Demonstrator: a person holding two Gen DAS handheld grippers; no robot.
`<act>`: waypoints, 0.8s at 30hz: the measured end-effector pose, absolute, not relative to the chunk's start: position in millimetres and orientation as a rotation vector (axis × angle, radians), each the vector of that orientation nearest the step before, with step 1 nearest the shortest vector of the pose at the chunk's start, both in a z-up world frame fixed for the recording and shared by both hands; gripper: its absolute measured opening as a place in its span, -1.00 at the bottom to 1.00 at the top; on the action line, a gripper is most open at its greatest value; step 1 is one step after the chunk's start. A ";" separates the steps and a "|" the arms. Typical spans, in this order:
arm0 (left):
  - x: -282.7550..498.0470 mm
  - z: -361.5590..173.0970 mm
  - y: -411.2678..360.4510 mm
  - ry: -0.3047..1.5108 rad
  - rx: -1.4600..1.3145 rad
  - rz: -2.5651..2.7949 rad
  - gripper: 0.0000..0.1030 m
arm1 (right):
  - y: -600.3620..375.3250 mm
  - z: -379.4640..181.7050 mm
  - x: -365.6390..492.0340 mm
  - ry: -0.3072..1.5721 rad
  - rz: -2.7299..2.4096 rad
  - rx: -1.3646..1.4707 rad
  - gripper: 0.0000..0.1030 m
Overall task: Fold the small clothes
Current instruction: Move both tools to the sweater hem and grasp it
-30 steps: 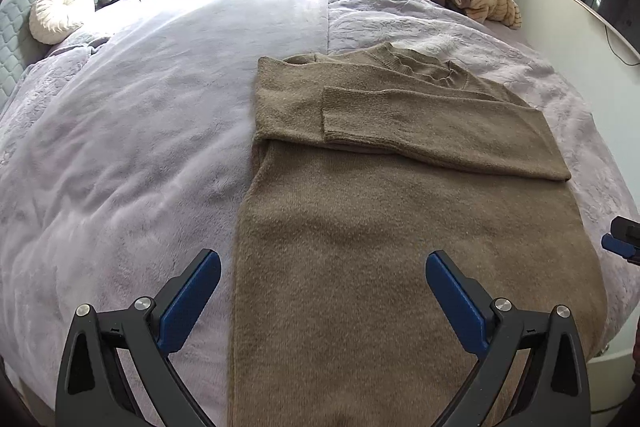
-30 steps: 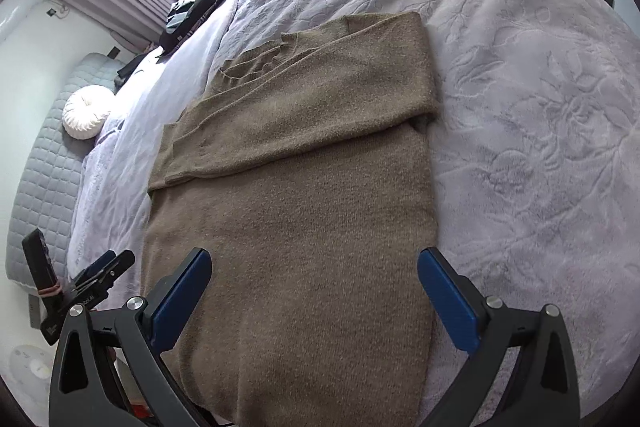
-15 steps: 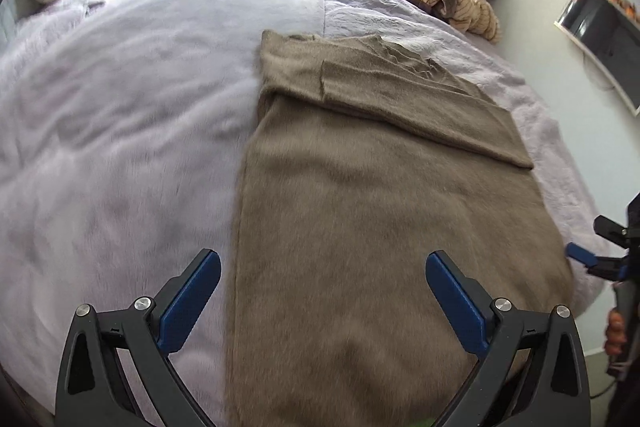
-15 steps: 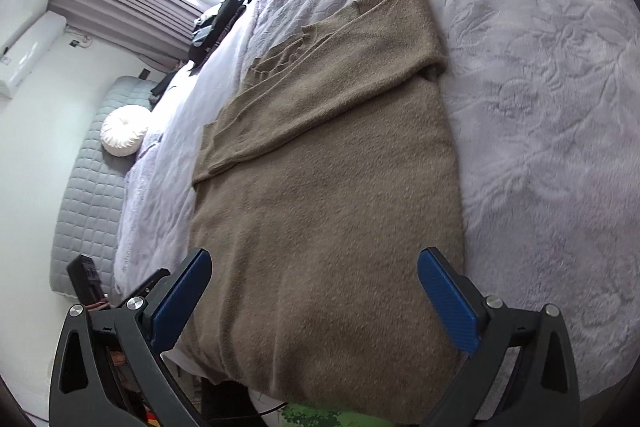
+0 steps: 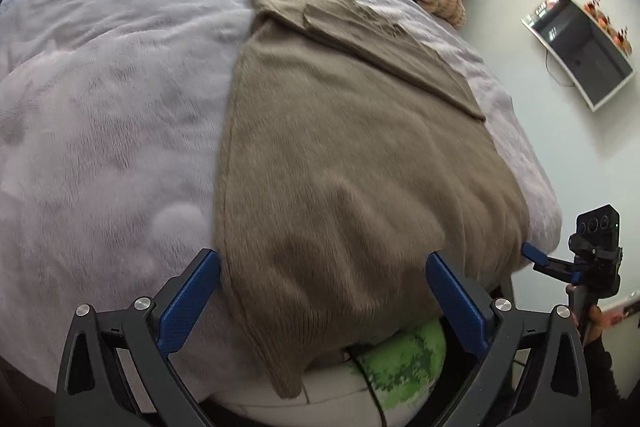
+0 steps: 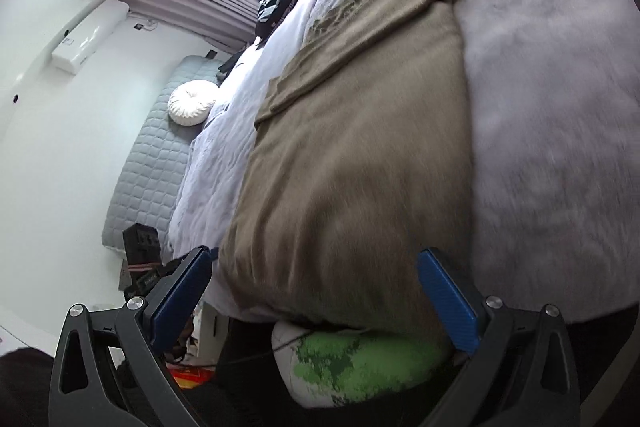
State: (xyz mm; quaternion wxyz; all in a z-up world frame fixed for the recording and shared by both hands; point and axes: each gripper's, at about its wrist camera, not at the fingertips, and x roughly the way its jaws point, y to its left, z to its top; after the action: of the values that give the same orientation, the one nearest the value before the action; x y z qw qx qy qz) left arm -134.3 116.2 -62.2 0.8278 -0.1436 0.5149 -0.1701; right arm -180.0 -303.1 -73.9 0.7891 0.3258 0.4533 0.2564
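— Sweater (image 5: 352,163) position? 
— It is spread flat across frame centre on the bed (image 5: 112,99), hem overhanging the lower edge.
— Jaws? 
— Left gripper (image 5: 324,291) and right gripper (image 6: 316,287) are held low at the hem, spread wide, nothing gripped.

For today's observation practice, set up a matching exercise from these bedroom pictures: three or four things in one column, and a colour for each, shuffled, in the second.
Column one:
1. sweater
2. bed cover
3. round cushion
4. pads of the left tool

Column two:
A. blue
B. brown
C. pale lilac
D. white

Pairs: 1-B, 2-C, 3-D, 4-A
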 end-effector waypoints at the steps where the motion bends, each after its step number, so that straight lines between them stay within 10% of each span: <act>1: -136.4 -62.7 115.3 1.097 -0.294 -0.363 1.00 | -305.2 -79.3 -185.7 0.981 0.550 0.705 0.99; 24: -158.8 -85.6 108.8 1.127 -0.439 -0.465 0.99 | -287.5 -111.4 -188.8 0.971 0.765 0.820 0.99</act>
State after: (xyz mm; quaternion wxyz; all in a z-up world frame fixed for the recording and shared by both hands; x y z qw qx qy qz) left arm -158.8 108.8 -85.6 0.7974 -0.2044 0.5249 -0.2165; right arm -188.8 -287.5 -111.4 0.7374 0.3733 0.4421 0.3485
